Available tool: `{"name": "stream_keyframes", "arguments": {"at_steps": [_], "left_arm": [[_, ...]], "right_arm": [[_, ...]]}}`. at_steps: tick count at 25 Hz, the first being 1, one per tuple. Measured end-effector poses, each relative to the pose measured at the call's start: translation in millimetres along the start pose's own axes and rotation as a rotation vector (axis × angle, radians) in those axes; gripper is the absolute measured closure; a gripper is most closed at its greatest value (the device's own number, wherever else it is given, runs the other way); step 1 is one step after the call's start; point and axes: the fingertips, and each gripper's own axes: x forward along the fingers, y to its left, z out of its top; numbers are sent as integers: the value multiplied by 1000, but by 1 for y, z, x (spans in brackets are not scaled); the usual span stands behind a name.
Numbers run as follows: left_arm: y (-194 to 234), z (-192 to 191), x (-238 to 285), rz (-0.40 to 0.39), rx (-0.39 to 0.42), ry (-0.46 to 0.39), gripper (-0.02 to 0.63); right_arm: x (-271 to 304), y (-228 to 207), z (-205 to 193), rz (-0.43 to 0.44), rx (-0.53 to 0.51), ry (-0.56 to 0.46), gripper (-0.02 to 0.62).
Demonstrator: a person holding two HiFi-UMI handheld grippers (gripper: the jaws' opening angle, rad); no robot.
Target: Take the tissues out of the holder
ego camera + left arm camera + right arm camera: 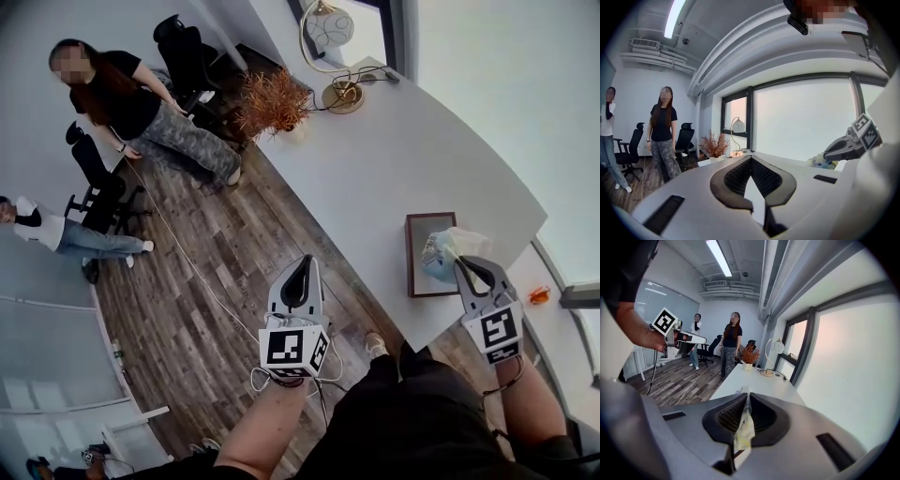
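A dark brown rectangular holder (415,258) lies on the white table (375,169) near its front edge. My right gripper (462,263) is shut on a plastic-wrapped tissue pack (443,248), which is held over the holder's right side. In the right gripper view the pack's thin wrapper (743,427) is pinched between the closed jaws of the right gripper (746,394). My left gripper (305,262) hovers over the wooden floor, left of the table, shut with nothing in it. From the left gripper (751,159) the tissue pack (819,162) shows far right.
A lamp (336,56) and a dried plant (273,101) stand at the table's far end. A person (131,103) stands by office chairs (187,52), another person (56,234) at the left. A cable (187,262) runs across the floor.
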Motion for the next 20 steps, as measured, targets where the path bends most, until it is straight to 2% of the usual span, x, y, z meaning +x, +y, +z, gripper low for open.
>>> {"name": "stream_keyframes", "arguments": {"at_steps": [20], "left_arm": [[20,98,-2,24,42,-144,601]], "right_arm": [[-19,-45,100,-92,-75,-162,575]]}}
